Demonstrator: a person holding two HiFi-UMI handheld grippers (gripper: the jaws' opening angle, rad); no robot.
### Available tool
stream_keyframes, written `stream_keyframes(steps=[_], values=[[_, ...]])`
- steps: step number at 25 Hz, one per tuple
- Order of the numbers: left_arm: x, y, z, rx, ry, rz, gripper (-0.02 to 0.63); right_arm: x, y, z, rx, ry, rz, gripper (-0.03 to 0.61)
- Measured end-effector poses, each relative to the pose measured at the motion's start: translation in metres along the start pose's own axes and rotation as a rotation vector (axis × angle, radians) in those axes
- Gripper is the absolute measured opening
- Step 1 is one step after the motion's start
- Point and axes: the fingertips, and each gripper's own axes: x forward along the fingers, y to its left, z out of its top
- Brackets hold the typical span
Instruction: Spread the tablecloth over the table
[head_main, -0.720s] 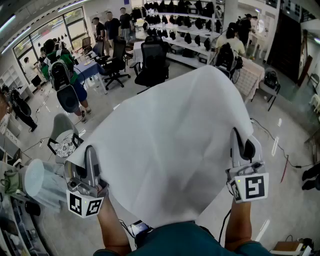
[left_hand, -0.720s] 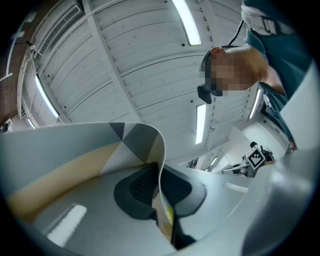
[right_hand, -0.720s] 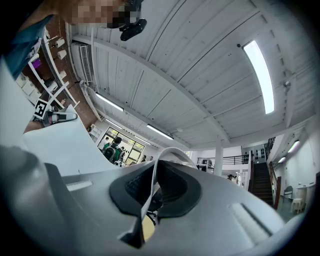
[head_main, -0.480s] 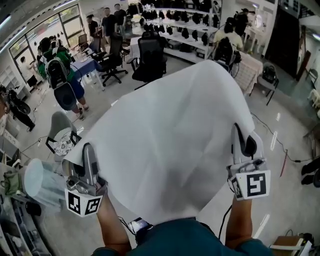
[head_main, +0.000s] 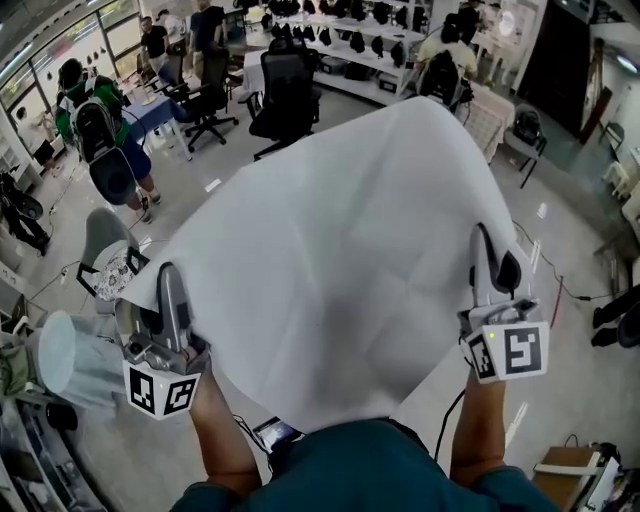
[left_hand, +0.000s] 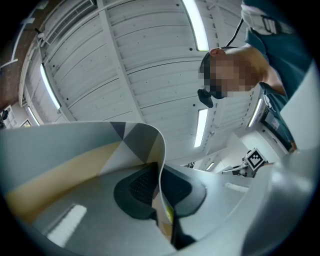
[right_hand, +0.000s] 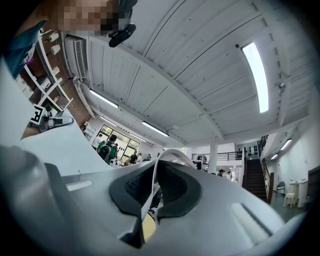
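Left gripper view shows the pads (left_hand: 136, 189) of the left gripper (left_hand: 161, 192) pressed together on a thin edge of the tablecloth (left_hand: 75, 150). The right gripper (right_hand: 156, 192) is likewise clamped on its own edge. In the head view the cloth spans centre frame, held up between both grippers, with no table visible beneath. Risk: each bite appears shallow, so a hard flick or uneven pull could strip a corner free and drop the sheet to the floor (head_main: 570, 400).

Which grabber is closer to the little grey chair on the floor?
Left. The left gripper is just beside and above the grey chair; the right gripper is across the tablecloth, on the far side.
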Motion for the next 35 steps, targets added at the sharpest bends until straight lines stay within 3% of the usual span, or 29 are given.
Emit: stream_keyframes(steps=[8, 15, 35], values=[[-0.003, 0.016, -0.009, -0.06, -0.02, -0.003, 0.003, 0.004, 0.007, 0.005, -0.011, 0.021, -0.029, 0.012], [0.003, 0.01, -0.012, -0.06, -0.009, 0.01, 0.003, 0.01, -0.004, 0.004, -0.011, 0.024, -0.017, 0.012], [0.092, -0.045, -0.069, 0.098, 0.066, 0.123, 0.004, 0.098, -0.111, -0.081, 0.132, -0.052, 0.13, 0.012]])
